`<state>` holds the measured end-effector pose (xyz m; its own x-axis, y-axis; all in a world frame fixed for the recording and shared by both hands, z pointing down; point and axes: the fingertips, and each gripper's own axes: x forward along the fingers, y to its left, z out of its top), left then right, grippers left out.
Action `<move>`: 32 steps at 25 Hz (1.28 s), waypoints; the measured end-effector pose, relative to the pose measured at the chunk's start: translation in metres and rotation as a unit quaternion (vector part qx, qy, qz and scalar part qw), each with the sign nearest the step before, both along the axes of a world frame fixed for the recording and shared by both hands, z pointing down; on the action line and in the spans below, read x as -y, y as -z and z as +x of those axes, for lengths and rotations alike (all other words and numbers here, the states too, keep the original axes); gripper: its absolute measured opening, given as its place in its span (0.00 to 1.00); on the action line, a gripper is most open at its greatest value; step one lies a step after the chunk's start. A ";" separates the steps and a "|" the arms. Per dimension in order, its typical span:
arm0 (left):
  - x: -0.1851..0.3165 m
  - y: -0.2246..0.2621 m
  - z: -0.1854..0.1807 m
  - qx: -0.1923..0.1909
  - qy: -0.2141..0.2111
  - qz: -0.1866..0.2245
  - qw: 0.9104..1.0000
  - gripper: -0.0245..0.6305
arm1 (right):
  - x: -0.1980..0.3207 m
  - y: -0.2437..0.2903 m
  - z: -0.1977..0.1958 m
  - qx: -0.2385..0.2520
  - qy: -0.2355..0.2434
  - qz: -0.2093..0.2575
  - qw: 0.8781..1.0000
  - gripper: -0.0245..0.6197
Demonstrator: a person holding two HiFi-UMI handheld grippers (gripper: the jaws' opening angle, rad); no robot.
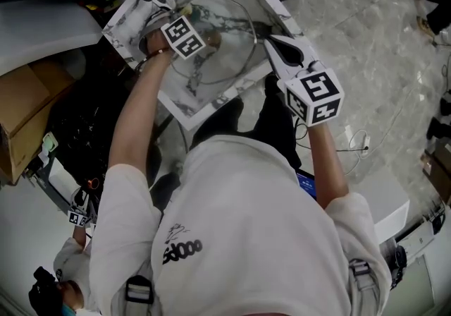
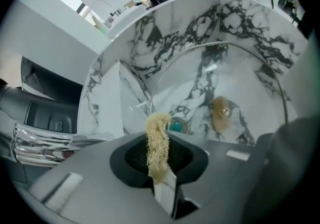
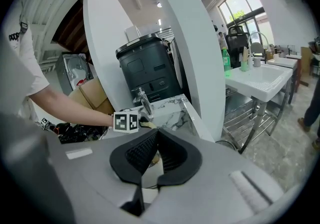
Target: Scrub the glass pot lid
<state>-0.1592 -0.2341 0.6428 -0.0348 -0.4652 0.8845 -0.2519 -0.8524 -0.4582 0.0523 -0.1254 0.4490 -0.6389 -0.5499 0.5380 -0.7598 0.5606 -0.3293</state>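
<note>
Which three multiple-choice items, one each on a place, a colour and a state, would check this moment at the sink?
1. Where does the glass pot lid lie?
A. in the marble sink
B. on the floor
C. on a cardboard box

2. What colour is the scrub pad?
A. green
B. pale yellow
C. red

3. How do the left tongs stand?
A. wide open and empty
B. shut on the scrub pad
C. out of view

Answers: 1 A, the head view shows the lid inside the marble basin. 2 B, the left gripper view shows pale yellow fibre. 3 B, the pad stands pinched between the jaws.
</note>
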 end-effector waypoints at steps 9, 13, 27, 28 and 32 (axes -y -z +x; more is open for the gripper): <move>0.000 -0.004 0.065 -0.113 0.052 -0.008 0.992 0.12 | -0.003 -0.004 0.016 0.001 -0.005 -0.008 1.000 0.04; -0.011 -0.007 0.095 -0.145 0.038 -0.022 0.988 0.12 | -0.004 -0.004 0.020 0.002 -0.011 -0.006 1.000 0.04; -0.080 -0.010 0.157 -0.227 -0.094 -0.127 0.961 0.13 | -0.014 -0.002 0.015 0.005 -0.024 -0.003 1.000 0.04; -0.088 -0.010 0.157 -0.228 -0.106 -0.141 0.958 0.13 | -0.015 -0.002 0.013 0.006 -0.024 -0.003 1.000 0.04; -0.114 -0.009 0.154 -0.235 -0.143 -0.182 0.944 0.12 | -0.020 0.000 0.007 0.006 -0.027 0.000 1.000 0.04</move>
